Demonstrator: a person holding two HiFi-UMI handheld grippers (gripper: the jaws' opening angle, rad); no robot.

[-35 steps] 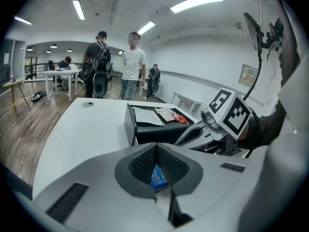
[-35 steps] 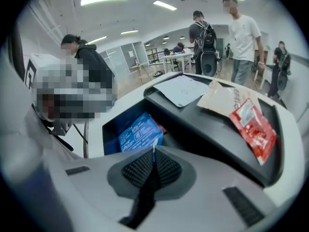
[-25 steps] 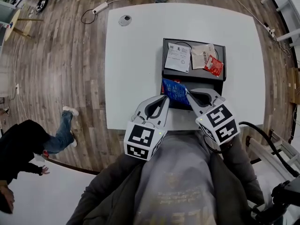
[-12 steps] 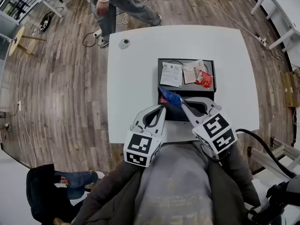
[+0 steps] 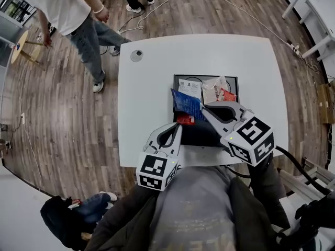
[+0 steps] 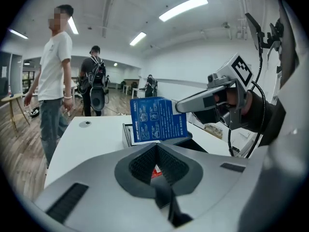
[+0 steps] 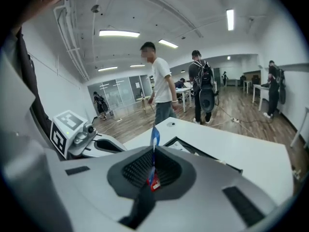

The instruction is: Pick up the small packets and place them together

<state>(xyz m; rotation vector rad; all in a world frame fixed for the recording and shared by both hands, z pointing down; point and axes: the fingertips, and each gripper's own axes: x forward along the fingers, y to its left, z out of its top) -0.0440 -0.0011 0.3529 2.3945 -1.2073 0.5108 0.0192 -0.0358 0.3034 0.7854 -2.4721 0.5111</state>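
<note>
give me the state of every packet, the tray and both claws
tray: flat on the table
right claw: shut on blue packet, above the tray
blue packet: held by one edge, in the air
left claw: shut, empty
red packet: seems to lie on the tray, below the blue packet
second red packet: lying at the tray's far end
beige packet: lying beside it

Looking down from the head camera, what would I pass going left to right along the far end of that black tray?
White leaflet → beige packet → red packet.
</note>
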